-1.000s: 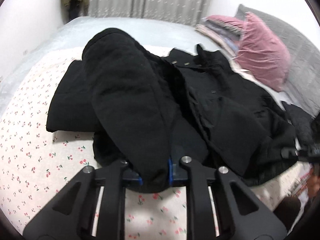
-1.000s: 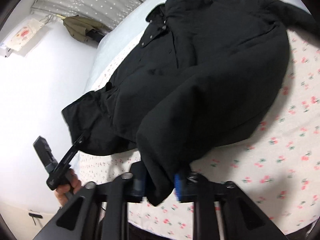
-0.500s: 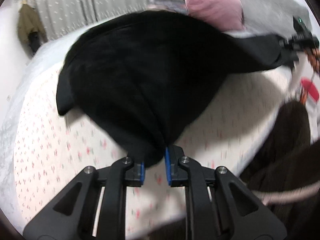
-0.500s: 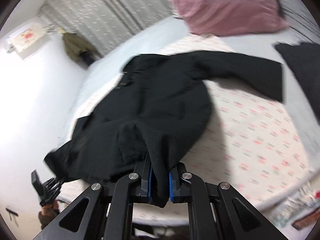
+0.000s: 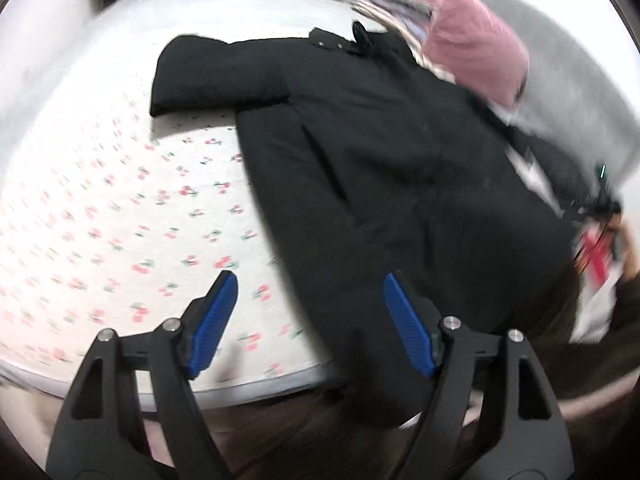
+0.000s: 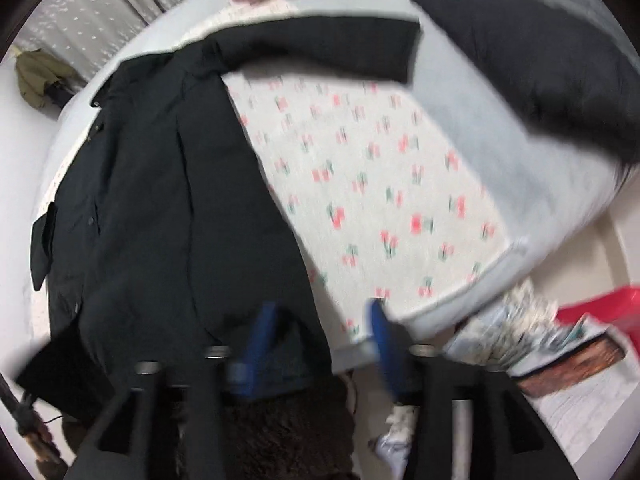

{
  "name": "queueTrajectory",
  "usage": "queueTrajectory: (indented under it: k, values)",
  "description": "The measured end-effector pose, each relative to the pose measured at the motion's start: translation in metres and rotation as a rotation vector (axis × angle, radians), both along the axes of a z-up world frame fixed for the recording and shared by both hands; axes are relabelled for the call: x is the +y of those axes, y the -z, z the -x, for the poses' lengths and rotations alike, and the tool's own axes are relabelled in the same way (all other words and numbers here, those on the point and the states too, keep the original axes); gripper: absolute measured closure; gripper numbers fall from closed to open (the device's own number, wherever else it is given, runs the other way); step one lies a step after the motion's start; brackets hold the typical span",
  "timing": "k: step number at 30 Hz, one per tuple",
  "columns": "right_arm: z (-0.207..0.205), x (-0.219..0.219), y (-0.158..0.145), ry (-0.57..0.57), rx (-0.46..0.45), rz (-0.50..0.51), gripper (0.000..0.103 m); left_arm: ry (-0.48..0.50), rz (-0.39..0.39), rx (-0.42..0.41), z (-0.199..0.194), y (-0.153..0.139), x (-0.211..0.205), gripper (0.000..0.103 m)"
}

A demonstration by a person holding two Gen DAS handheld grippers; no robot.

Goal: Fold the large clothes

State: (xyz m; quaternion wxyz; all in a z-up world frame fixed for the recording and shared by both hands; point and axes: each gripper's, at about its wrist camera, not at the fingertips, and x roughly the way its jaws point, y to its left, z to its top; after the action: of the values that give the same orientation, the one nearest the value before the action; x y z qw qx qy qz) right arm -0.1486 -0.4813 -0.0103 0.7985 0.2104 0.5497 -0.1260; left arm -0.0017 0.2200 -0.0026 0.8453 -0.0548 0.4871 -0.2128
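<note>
A large black coat lies spread flat on the cherry-print bed sheet, collar toward the pillows, one sleeve stretched out to the left, hem hanging over the near bed edge. My left gripper is open and empty above the hem's left corner. In the right wrist view the same coat lies with its other sleeve stretched right. My right gripper is open and empty over the hem's right corner. Both views are blurred.
A pink pillow and grey headboard cushion sit at the bed's head. A second black garment lies on the grey blanket at the right. Papers, a book and a red item lie off the bed's edge.
Both grippers held the coat's hem shut, swung it out flat over the bed, then opened and let it go. The coat now lies spread out.
</note>
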Motion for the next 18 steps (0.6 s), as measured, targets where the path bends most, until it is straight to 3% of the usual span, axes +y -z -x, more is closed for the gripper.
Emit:
queueTrajectory:
  k: [2, 6, 8, 10, 11, 12, 14, 16, 18]
  values:
    - [-0.013, 0.004, -0.006, -0.003, -0.040, 0.008, 0.031, -0.027, 0.032, 0.071, -0.012, 0.014, -0.007, 0.026]
    - [-0.028, 0.012, -0.006, -0.038, -0.065, 0.017, 0.031, -0.031, -0.050, 0.260, -0.026, 0.067, -0.031, 0.026]
    - [-0.045, 0.020, 0.007, -0.076, -0.029, 0.008, 0.031, -0.045, -0.046, 0.316, -0.026, 0.083, -0.036, 0.027]
    - [-0.057, 0.022, 0.035, -0.101, 0.023, -0.027, 0.031, -0.041, -0.037, 0.268, -0.020, 0.081, -0.043, 0.046]
    - [-0.061, 0.022, 0.047, -0.100, 0.039, -0.048, 0.031, -0.027, -0.005, 0.273, -0.016, 0.080, -0.045, 0.079]
    - [-0.064, 0.021, 0.062, -0.099, 0.052, -0.097, 0.033, -0.030, 0.036, 0.277, -0.013, 0.076, -0.047, 0.091]
    - [-0.065, 0.025, 0.081, -0.105, 0.053, -0.200, 0.074, -0.057, 0.025, 0.239, -0.006, 0.064, -0.047, 0.096]
    - [-0.063, 0.031, 0.075, -0.123, 0.023, -0.209, 0.089, -0.097, 0.093, 0.188, 0.002, 0.038, -0.034, 0.096]
    - [-0.052, 0.031, 0.056, -0.147, -0.051, -0.266, 0.091, -0.108, 0.102, 0.132, 0.010, 0.021, -0.022, 0.096]
